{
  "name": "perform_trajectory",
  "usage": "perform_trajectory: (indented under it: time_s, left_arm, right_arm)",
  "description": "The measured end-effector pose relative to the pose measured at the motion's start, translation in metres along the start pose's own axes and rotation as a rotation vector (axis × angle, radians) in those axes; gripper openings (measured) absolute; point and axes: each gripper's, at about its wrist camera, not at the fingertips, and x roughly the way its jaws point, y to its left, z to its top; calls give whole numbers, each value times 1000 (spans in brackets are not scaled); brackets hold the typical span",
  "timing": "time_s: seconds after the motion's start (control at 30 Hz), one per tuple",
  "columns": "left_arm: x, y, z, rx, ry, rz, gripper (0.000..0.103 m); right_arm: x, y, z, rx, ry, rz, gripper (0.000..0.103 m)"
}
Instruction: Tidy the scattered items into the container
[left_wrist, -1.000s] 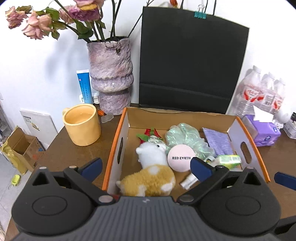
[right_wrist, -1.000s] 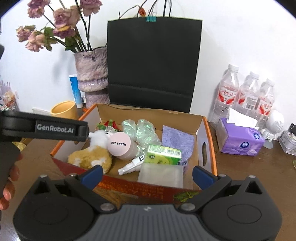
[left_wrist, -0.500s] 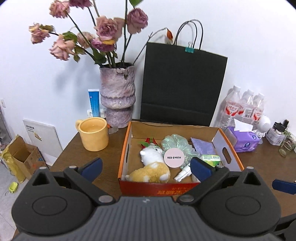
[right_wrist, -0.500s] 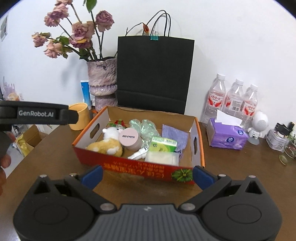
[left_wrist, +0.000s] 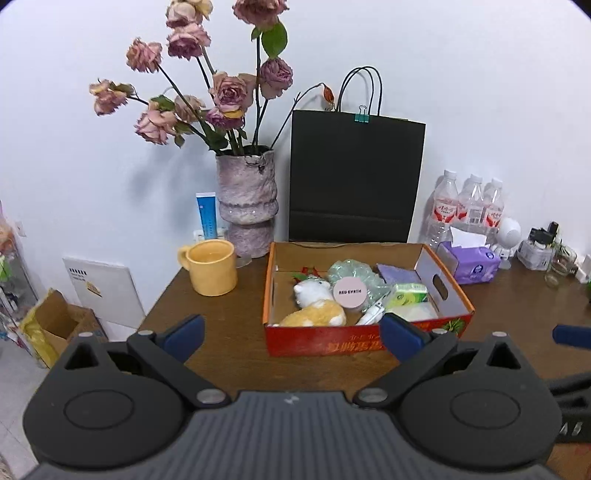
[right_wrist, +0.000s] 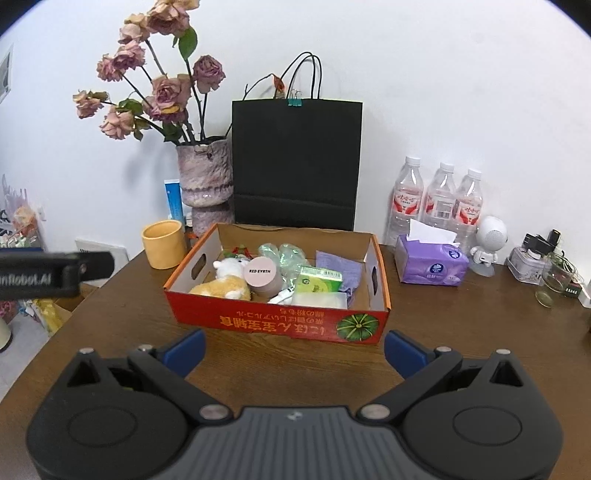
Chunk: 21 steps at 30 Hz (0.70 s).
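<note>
**Box filled, both grippers empty: the tidying looked all but done**

As far as the two wrist views showed, the brown table (right_wrist: 461, 332) carried nothing loose around the red cardboard box (right_wrist: 280, 325), which sat near the middle with its pumpkin-printed front wall toward the cameras. What stood outside it looked like fixed furniture of the scene: the black paper bag (right_wrist: 295, 162) behind, the vase of faded roses (right_wrist: 205, 173), three water bottles (right_wrist: 439, 199), the purple tissue pack (right_wrist: 430, 264) and the yellow mug (right_wrist: 164, 243), all upright and apart from the box.

Inside the box lay the gathered things, packed close. The yellow-and-white plush animal (right_wrist: 225, 284) lay at the left, with the pink RED EARTH jar (right_wrist: 261, 277) against it. A green mesh bath puff (right_wrist: 286, 254) and a purple cloth (right_wrist: 340, 269) lay toward the back, a clear flat packet (right_wrist: 319, 299) at the front, the green carton (right_wrist: 319, 280) above it, and a small white tube (right_wrist: 282, 295) between.

The left gripper (left_wrist: 291, 338) and the right gripper (right_wrist: 293, 349) both hovered short of the box, fingers spread wide and holding nothing. I judged the task essentially complete, with nothing visibly left to collect.
</note>
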Motion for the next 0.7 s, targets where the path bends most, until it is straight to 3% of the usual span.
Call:
perform_trajectory:
  time_s: [0.27, 0.7]
  left_arm:
    - [-17, 6, -24, -20, 20, -29, 103]
    - [-21, 13, -66, -12, 45, 26, 103]
  right_arm:
    - [-13, 8, -20, 0, -2, -32, 103]
    - [-18, 22, -51, -10, 6, -71, 103]
